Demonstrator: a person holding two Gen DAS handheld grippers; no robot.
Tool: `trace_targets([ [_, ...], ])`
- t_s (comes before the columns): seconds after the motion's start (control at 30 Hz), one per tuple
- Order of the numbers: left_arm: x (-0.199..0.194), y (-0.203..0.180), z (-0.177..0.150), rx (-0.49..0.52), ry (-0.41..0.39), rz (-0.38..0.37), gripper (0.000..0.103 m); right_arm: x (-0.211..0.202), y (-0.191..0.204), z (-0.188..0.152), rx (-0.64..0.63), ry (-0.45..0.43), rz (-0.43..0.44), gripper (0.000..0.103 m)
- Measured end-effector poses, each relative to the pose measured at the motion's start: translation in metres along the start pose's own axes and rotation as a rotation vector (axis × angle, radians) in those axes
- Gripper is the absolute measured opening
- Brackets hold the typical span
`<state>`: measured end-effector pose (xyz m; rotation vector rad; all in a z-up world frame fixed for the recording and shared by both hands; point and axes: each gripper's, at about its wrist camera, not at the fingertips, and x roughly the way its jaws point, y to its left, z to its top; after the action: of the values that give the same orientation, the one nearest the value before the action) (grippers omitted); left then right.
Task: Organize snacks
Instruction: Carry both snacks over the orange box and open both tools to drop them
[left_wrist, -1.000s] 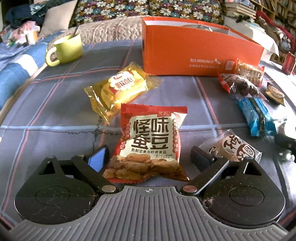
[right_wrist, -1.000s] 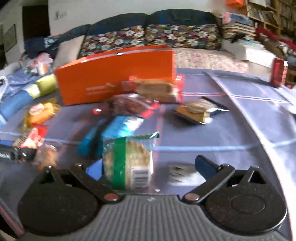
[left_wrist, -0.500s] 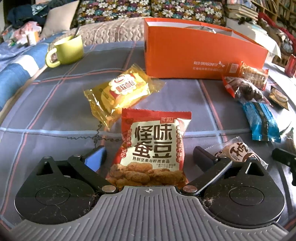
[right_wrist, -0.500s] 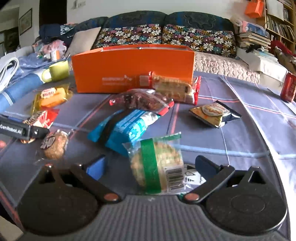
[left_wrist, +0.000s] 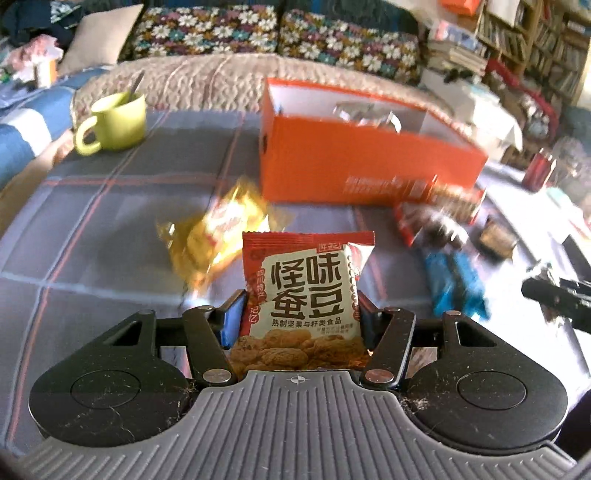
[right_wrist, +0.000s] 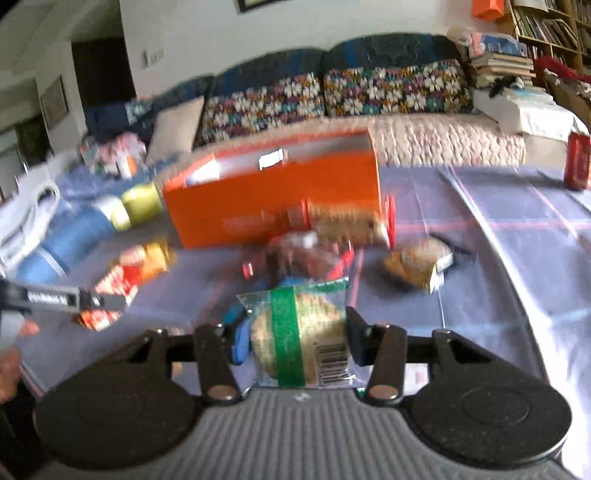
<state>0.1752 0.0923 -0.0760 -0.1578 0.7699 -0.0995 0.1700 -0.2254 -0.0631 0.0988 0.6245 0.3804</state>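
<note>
My left gripper (left_wrist: 300, 314) is shut on a red and white bean snack packet (left_wrist: 308, 288) and holds it above the table. My right gripper (right_wrist: 295, 332) is shut on a clear biscuit packet with a green band (right_wrist: 301, 332), also lifted. The open orange box (left_wrist: 365, 162) stands behind, with something silvery inside; it also shows in the right wrist view (right_wrist: 273, 192). On the cloth lie a yellow cake packet (left_wrist: 218, 236), a blue packet (left_wrist: 456, 280), a red-edged dark snack packet (left_wrist: 432, 225) and a small brown packet (right_wrist: 417, 264).
A green mug (left_wrist: 114, 123) with a spoon stands at the back left. A red can (right_wrist: 577, 158) stands at the far right. A sofa with flowered cushions (right_wrist: 332, 99) lies behind the table. The left gripper's body (right_wrist: 55, 297) reaches in at the right view's left edge.
Both grippers have shut on their packets and lifted them off the cloth. Both views now look from higher, into the orange box.
</note>
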Motion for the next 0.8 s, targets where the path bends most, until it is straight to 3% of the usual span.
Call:
trace_targets([
  [0.2, 0.016, -0.009, 0.064, 0.005, -0.047, -0.042, 0.021, 0.033, -0.006, 0.074, -0.070, -0.109, -0.011, 0.049],
  [0.4, 0.064, -0.025, 0.140, 0.054, -0.103, -0.037, 0.021, 0.112, -0.017, 0.139, -0.120, -0.132, -0.002, 0.049],
  [0.57, 0.116, -0.032, 0.182, 0.070, -0.104, -0.027, 0.021, 0.171, -0.021, 0.157, -0.156, -0.090, 0.008, 0.049],
  [0.7, 0.144, -0.034, 0.191, 0.094, -0.101, -0.002, 0.022, 0.198, -0.022, 0.153, -0.169, -0.064, 0.014, 0.050],
  [0.77, 0.152, -0.034, 0.188, 0.105, -0.106, 0.017, 0.022, 0.203, -0.023, 0.150, -0.159, -0.054, 0.018, 0.054],
  [0.8, 0.152, -0.033, 0.187, 0.105, -0.106, 0.031, 0.031, 0.200, -0.023, 0.149, -0.145, -0.057, 0.022, 0.061],
])
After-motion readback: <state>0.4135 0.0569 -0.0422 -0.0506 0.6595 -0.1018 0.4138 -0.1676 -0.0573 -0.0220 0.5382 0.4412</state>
